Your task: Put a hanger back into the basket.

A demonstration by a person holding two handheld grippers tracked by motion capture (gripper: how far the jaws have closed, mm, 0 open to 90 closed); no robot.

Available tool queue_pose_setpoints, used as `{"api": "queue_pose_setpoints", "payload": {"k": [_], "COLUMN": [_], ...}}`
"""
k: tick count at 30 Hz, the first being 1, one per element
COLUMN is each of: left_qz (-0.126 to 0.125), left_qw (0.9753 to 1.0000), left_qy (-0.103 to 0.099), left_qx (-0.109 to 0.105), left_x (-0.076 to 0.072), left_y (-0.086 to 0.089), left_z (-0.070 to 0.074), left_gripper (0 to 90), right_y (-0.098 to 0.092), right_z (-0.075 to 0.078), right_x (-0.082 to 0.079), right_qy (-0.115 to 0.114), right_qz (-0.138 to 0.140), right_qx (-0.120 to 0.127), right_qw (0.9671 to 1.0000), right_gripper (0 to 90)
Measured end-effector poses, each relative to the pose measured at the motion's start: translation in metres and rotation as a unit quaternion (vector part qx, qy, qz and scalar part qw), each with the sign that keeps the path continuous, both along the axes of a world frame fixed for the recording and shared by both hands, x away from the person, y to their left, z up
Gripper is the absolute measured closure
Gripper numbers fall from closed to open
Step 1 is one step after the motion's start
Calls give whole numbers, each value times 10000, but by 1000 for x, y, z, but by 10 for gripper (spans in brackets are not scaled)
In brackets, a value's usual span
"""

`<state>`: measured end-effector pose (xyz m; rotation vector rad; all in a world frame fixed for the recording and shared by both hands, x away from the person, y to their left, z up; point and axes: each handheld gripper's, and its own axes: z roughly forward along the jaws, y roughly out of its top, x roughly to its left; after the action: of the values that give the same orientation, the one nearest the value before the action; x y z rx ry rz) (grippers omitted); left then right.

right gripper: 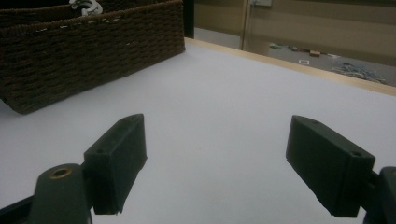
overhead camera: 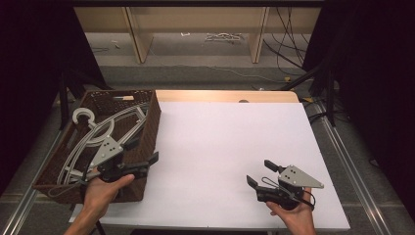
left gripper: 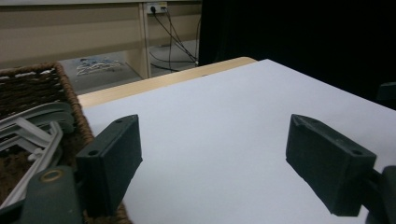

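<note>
Holding the left gripper [overhead camera: 142,152] at the near-left corner of the white surface [overhead camera: 220,147], just over the right wall of the brown wicker basket [overhead camera: 149,125], jaws spread wide and gripping nothing. Lying inside the basket along the left edge: grey hangers [overhead camera: 98,132], stacked and tilted. Resting the right gripper [overhead camera: 262,172] near the near-right corner, well apart from the basket, jaws likewise spread open and empty.
</note>
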<state>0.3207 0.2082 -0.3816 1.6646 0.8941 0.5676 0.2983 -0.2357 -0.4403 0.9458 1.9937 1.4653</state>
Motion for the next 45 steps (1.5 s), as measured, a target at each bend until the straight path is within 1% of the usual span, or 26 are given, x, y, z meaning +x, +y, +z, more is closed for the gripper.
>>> {"api": "queue_pose_setpoints", "payload": {"k": [4, 7, 11, 12, 13, 14, 15, 16, 20, 21, 22, 23, 24, 25, 26, 27, 28, 29, 30, 32, 33, 34, 37, 38, 41, 45], "left_qz": [-125, -220, -331, -395, -418, -417, -427, -460, -529, -519, -524, -514, -496, -495, -538, -628, -629, -647, -622, -652, -685, -682, -736, -753, -777, -738], "left_qw": [9999, 9997, 9992, 9990, 9989, 9989, 9988, 9985, 9979, 9979, 9979, 9979, 9979, 9979, 9975, 9957, 9957, 9961, 9962, 9956, 9954, 9951, 9950, 9948, 9948, 9945], "left_qy": [-101, -94, -176, -159, -171, -190, -224, -262, -347, -354, -360, -373, -400, -398, -425, -623, -599, -555, -547, -577, -588, -591, -580, -588, -563, -603], "left_qx": [43, 58, 138, 134, 102, 103, 128, 149, 139, 130, 116, 93, 105, 112, 171, 264, 323, 213, 273, 345, 307, 397, 342, 347, 349, 442], "left_x": [-9, -15, -22, -23, -24, -25, -26, -27, -30, -31, -31, -32, -33, -34, -35, -33, -34, -35, -37, -40, -41, -43, -45, -46, -46, -44], "left_y": [-9, -15, -22, -23, -24, -24, -24, -24, -23, -23, -22, -21, -21, -21, -21, -21, -21, -22, -22, -23, -25, -26, -27, -27, -27, -28], "left_z": [0, -2, -7, -9, -10, -11, -13, -15, -23, -24, -27, -28, -30, -32, -35, -37, -38, -41, -41, -44, -45, -46, -45, -45, -47, -48], "left_gripper": [183, 183, 183, 183, 182, 181, 181, 180, 177, 177, 176, 175, 175, 175, 174, 171, 171, 170, 170, 170, 170, 170, 170, 170, 169, 169], "right_y": [0, 0, 1, 3, 3, 4, 5, 5, 8, 8, 9, 9, 9, 8, 9, 8, 8, 9, 8, 8, 9, 8, 9, 11, 9, 9], "right_z": [1, 2, 2, 2, 3, 3, 2, 3, 4, 4, 4, 4, 4, 4, 3, 4, 4, 4, 4, 3, 3, 4, 4, 3, 4, 3], "right_x": [-1, -2, -3, -3, -5, -6, -5, -8, -12, -13, -15, -16, -17, -17, -17, -19, -19, -21, -22, -25, -27, -29, -34, -34, -38, -37], "right_qy": [22, 63, 30, -18, 43, 74, -50, 84, -21, -8, 104, -1, 60, 25, -38, 2, 9, 70, 121, 102, 104, 141, 126, 48, 138, 113], "right_qz": [-13, -20, 14, 55, 36, 34, 89, 77, 133, 132, 142, 95, 108, 141, 121, 98, 137, 114, 190, 158, 176, 153, 180, 223, 213, 231], "right_qx": [-50, -83, -58, 19, -35, 29, 72, 14, 95, 58, 140, 100, 121, 121, 157, 88, 87, 113, 73, 83, 146, 45, 114, 237, 128, 121], "right_qw": [10000, 9999, 10000, 10000, 10000, 10000, 9999, 9999, 9999, 9999, 9997, 9999, 9999, 9998, 9998, 9999, 9999, 9998, 9997, 9998, 9997, 9998, 9997, 9995, 9996, 9996], "right_gripper": [212, 212, 211, 211, 210, 210, 208, 207, 193, 188, 185, 180, 177, 174, 168, 165, 164, 161, 160, 161, 161, 161, 161, 161, 161, 161]}}
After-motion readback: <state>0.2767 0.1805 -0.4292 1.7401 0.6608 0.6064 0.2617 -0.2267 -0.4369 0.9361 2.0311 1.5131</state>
